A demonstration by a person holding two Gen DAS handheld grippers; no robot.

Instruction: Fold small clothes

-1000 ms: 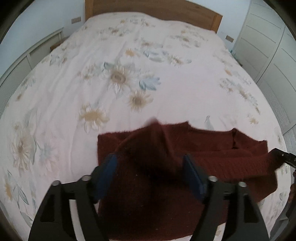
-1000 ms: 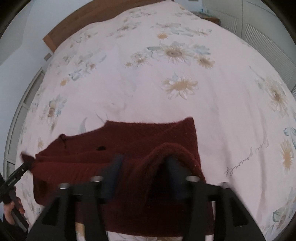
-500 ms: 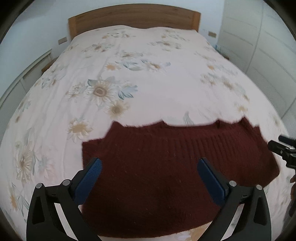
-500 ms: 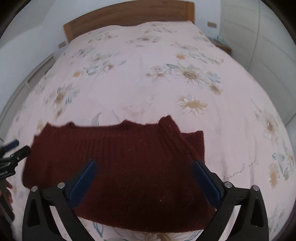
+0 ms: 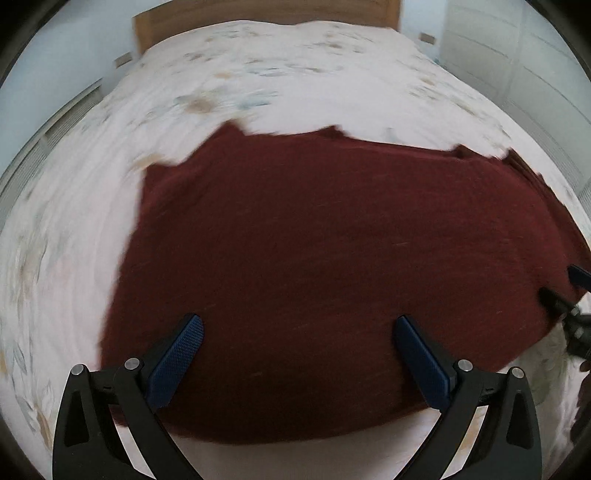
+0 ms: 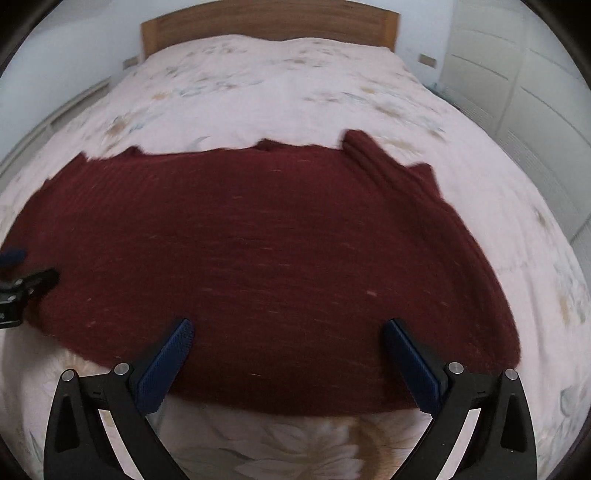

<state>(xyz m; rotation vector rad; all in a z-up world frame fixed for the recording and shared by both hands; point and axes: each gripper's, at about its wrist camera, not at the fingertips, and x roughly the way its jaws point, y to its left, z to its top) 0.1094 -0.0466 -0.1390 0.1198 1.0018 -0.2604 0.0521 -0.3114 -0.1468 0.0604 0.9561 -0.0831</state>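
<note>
Left wrist view looks down over a bed [image 5: 332, 74] covered by a pale sheet [image 5: 74, 240] printed with faded flowers, its wooden headboard [image 5: 266, 11] against a light wall at the far end. White panelled wardrobe doors [image 5: 517, 62] stand along the right side, and a low white slatted unit [image 5: 44, 140] runs along the left. One dark red knitted sweater [image 5: 332, 258] lies spread flat on the near part of the bed, its far edge uneven with small bumps, its near edge curving close to the foot of the sheet. The left gripper [image 5: 299, 328] hangs over the sweater's near part with its two blue pads [image 5: 177, 358] spread wide apart and nothing clamped between them. At the right edge of this view the tip of the right gripper [image 5: 565, 310] shows, blurred. In the right wrist view the same sweater [image 6: 258, 251] fills the middle, with a ribbed fold [image 6: 384, 166] running down from its far right corner. The right gripper [image 6: 288, 328] likewise hangs above the sweater's near edge, jaws wide and empty, while the left gripper [image 6: 22, 277] shows at the left edge. A large flower print [image 6: 314, 454] on the sheet [image 6: 498, 184] shows just below the sweater. Two grippers, one sweater, one bed.
</note>
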